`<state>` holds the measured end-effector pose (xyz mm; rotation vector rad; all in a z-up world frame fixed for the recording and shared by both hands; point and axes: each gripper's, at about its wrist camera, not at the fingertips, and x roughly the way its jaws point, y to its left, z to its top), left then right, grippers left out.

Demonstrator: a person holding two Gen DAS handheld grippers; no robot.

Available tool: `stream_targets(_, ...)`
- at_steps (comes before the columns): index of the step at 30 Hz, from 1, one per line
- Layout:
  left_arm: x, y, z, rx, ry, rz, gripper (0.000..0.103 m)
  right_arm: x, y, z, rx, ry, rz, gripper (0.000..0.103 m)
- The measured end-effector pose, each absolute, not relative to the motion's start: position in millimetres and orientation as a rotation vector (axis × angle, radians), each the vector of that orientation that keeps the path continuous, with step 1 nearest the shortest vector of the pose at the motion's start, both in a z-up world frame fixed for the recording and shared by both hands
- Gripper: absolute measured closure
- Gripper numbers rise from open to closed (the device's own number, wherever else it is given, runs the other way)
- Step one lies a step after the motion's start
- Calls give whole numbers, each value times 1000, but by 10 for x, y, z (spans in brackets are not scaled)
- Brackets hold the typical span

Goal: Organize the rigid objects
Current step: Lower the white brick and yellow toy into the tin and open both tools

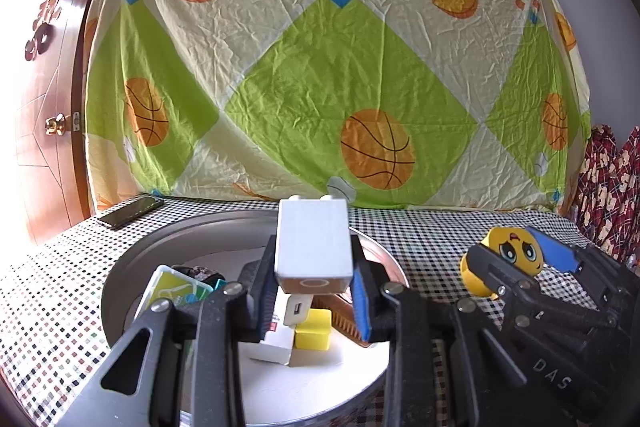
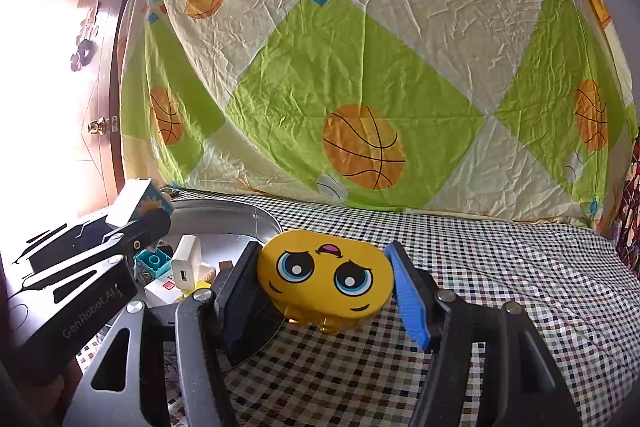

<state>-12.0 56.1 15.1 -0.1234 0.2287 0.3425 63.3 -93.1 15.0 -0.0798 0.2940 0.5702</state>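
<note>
Left wrist view: my left gripper (image 1: 314, 291) was clamped on a white charger (image 1: 312, 247), held above the pan (image 1: 132, 263) near the table's left edge. Pan already held a small charger (image 1: 295, 310), yellow block (image 1: 314, 330), white box (image 1: 272, 345) and green card (image 1: 168, 293). Right gripper (image 2: 326, 291) bracketed the yellow emoji case (image 2: 326, 277) on the checked cloth (image 2: 500, 279), just beside the pan's right rim; pads looked to be touching its sides, but I couldn't tell whether it was gripped. Risks, my read: a drop from that height could bounce the charger off the pile, and the case's rounded sides might slip if lifted.
</note>
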Motion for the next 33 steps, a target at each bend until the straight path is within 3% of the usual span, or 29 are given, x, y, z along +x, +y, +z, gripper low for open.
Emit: stream_targets(33, -276, 926, 164, -174, 221, 387, 72, 474, -639, 183, -119, 272, 651, 38)
